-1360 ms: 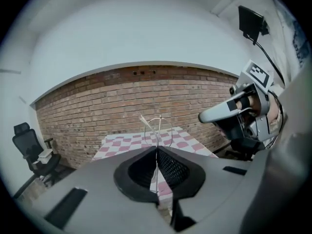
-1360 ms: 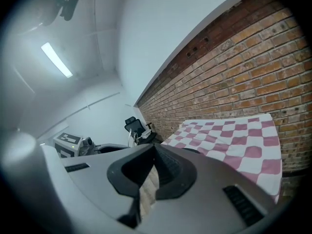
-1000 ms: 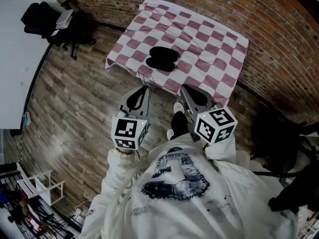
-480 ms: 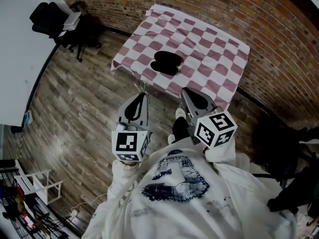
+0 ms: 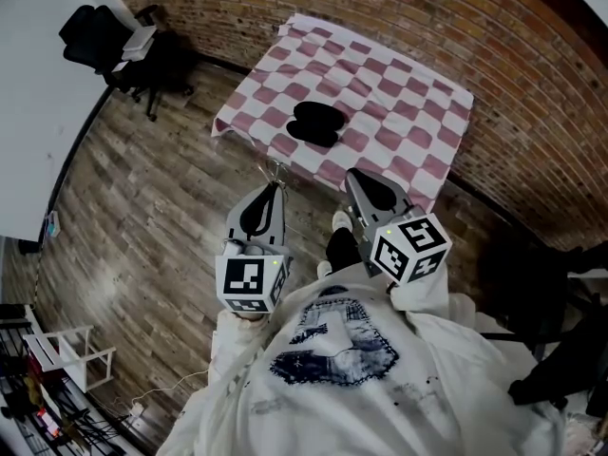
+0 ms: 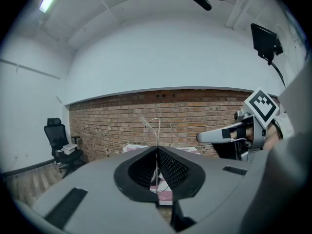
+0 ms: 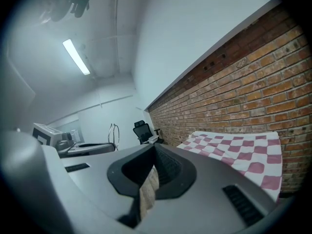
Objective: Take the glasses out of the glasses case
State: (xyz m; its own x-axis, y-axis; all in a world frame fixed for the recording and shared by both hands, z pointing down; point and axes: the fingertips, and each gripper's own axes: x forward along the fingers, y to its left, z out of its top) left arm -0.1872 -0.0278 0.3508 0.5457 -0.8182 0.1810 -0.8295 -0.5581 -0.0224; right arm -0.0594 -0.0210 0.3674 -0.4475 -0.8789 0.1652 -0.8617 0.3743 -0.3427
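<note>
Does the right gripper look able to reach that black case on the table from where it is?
Probably yes. The glasses case lies in the open on the checkered tablecloth, with nothing between it and the right gripper, though the gripper hangs short of the table's edge.

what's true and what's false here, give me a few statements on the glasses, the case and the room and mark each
1. The left gripper has its jaws shut on the glasses. True.
2. The glasses case lies on the wooden floor. False: it lies on the checkered tablecloth.
3. The glasses lie inside the case. False: they are out of it, held up in the air in the left gripper's jaws, on the near side of the table.
4. A black office chair stands near the brick wall. True.
</note>
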